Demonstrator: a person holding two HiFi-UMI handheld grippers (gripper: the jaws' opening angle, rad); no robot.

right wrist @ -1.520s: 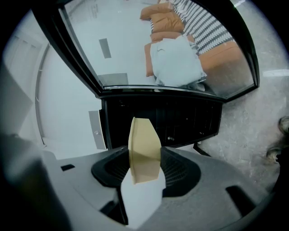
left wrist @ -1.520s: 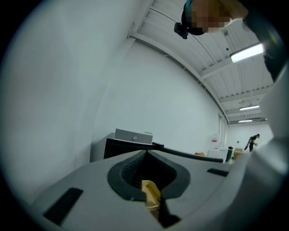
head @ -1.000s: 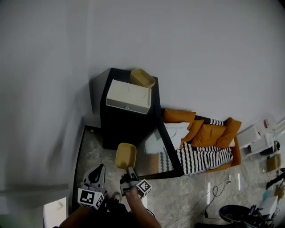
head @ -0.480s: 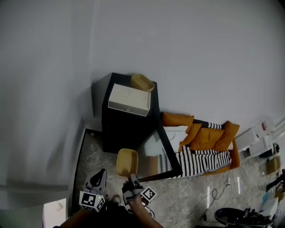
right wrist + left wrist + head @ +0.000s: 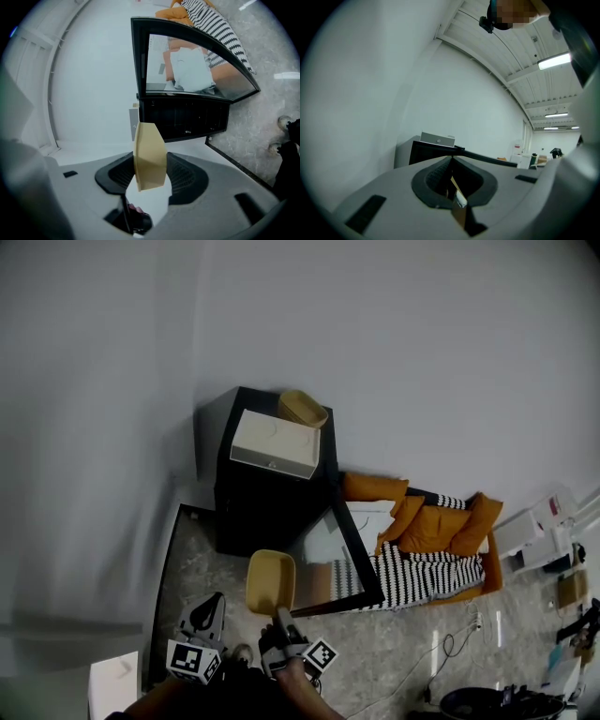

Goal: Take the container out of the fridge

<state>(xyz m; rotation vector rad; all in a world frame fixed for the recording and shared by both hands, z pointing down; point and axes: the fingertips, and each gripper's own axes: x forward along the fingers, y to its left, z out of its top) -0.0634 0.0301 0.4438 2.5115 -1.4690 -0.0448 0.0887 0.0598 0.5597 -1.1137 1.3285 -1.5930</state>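
Right claw (image 5: 150, 177) clamping tan container (image 5: 149, 157), another container (image 5: 302, 408) atop open fridge (image 5: 258, 512)

R gripper (image 5: 151, 177) | clamped on tan container (image 5: 150, 154) | black fridge (image 5: 187, 117) behind, glass door (image 5: 187, 65) open | speckled floor (image 5: 255, 117) rt

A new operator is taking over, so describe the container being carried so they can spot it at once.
Start at the black fridge with its glass door open. In front of it, the right gripper holds a tan container by its edge. A lookalike sits on top of the fridge beside a white box; ours is the one in the gripper.
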